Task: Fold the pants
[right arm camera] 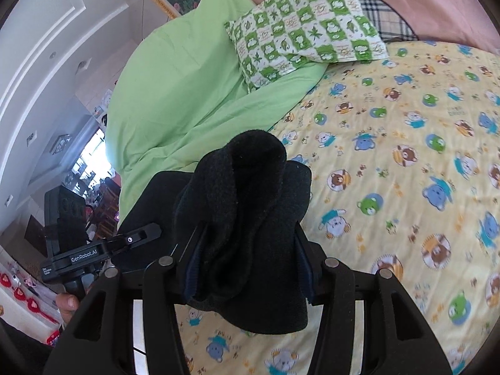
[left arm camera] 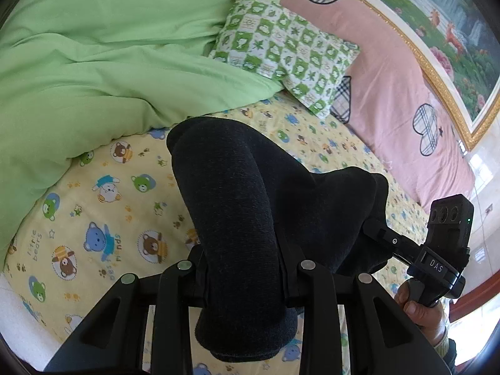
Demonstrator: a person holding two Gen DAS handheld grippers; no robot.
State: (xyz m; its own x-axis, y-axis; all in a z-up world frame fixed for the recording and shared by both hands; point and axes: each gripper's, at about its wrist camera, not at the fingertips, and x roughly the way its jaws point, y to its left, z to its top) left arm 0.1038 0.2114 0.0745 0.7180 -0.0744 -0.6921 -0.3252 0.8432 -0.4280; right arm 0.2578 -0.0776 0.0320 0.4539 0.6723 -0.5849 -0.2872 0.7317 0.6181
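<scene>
The dark charcoal pants [left arm camera: 237,206] hang bunched above a yellow bear-print bed sheet [left arm camera: 103,218]. My left gripper [left arm camera: 245,268] is shut on one thick fold of the pants, which drapes over its fingers. My right gripper [right arm camera: 247,250] is shut on another bunch of the same pants [right arm camera: 250,206], lifted off the sheet [right arm camera: 406,187]. Each gripper shows in the other's view: the right one [left arm camera: 375,228] at the right, the left one [right arm camera: 147,234] at the left, both clamped on the fabric.
A light green duvet [left arm camera: 93,62] is heaped at the back left. A green-and-white patterned pillow [left arm camera: 281,50] lies on it. A pink sheet with plaid hearts [left arm camera: 406,93] covers the headboard side. A gold-framed picture [left arm camera: 453,31] hangs behind.
</scene>
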